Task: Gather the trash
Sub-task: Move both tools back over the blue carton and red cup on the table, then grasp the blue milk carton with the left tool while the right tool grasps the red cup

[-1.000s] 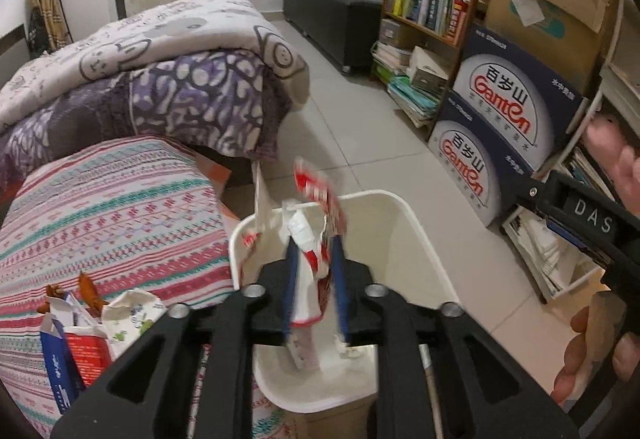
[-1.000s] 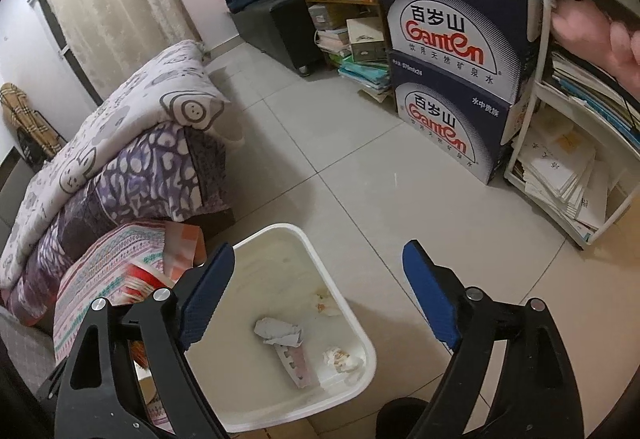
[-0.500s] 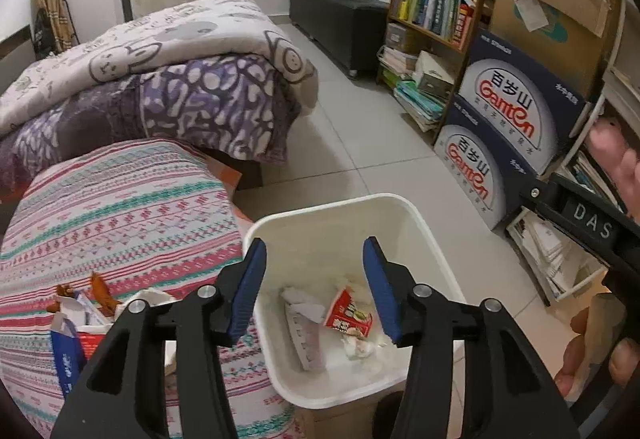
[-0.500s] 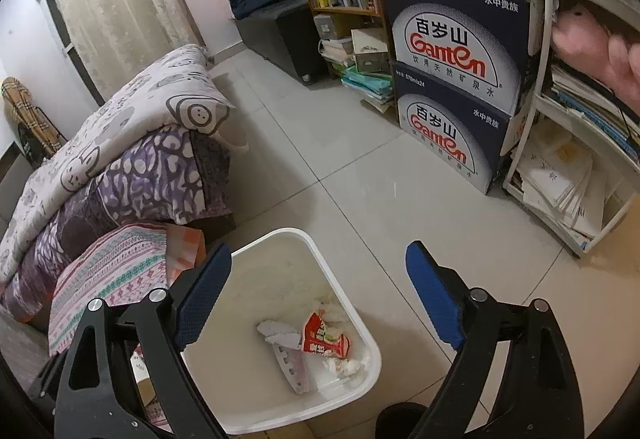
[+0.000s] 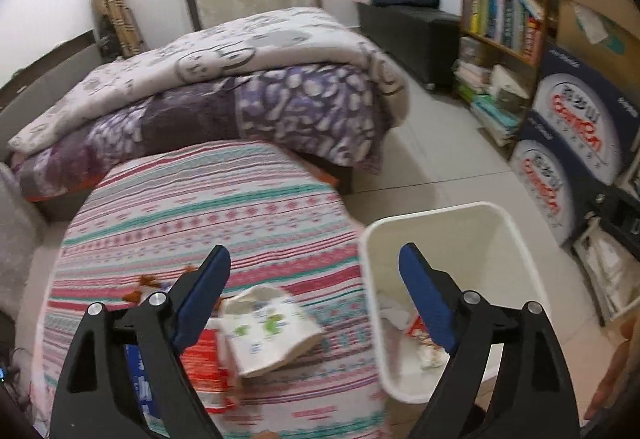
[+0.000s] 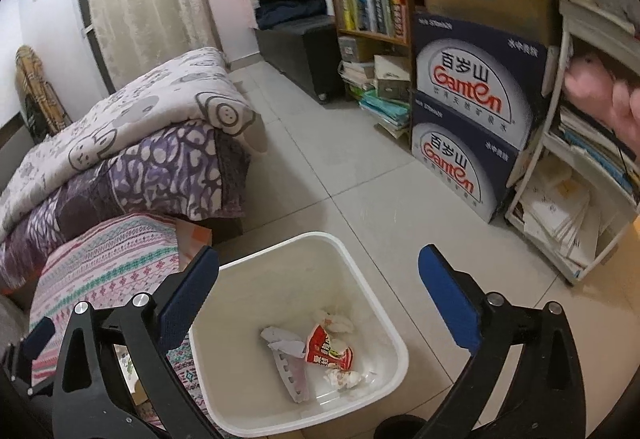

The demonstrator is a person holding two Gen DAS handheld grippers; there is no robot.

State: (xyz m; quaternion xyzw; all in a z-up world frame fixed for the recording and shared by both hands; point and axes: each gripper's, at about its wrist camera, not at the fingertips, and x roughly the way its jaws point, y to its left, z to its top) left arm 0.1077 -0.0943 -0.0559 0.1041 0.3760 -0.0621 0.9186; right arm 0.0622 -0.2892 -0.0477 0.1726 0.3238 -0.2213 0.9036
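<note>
Pale glazed floor tiles point(image 6: 360, 175) run between a bed piled with folded quilts point(image 5: 224, 79) and a bookshelf wall stacked with Ganten water cartons point(image 6: 476, 91). Nearer you, a striped knit cover point(image 5: 208, 215) spreads over a rounded cushion, and a white plastic bin point(image 6: 372, 299) stands on the floor touching its edge.

Your left gripper point(image 5: 314, 285) hangs over the seam between cover and bin, jaws spread wide, nothing between the blue pads. Your right gripper point(image 6: 318, 289) hovers above the bin mouth, jaws equally wide and empty.

Trash already in the bin: a red printed snack wrapper point(image 6: 328, 351), a torn white paper strip point(image 6: 286, 355) and crumpled tissue point(image 6: 344, 377), all loose on the bottom. Trash outstanding on the cover: a white carton with green print point(image 5: 272, 331), open at one end and lying tilted; a red and white packet point(image 5: 202, 359) partly under it; a blue packet point(image 5: 140, 391) mostly hidden behind the left jaw; and small brown scraps point(image 5: 140, 285) further back.

The step in hand appears to be the next pick, the carton being nearest. Recommendations:
- Bring the left gripper down and close across the carton's narrow faces; thin card will likely buckle, so close steadily.
- Keep the pads off the knit, which could snag and lift.
- Expect the glossy packets to slide; pinch an edge rather than the flat.
- Release well inside the rigid, smooth-walled bin, not at its rim.
</note>
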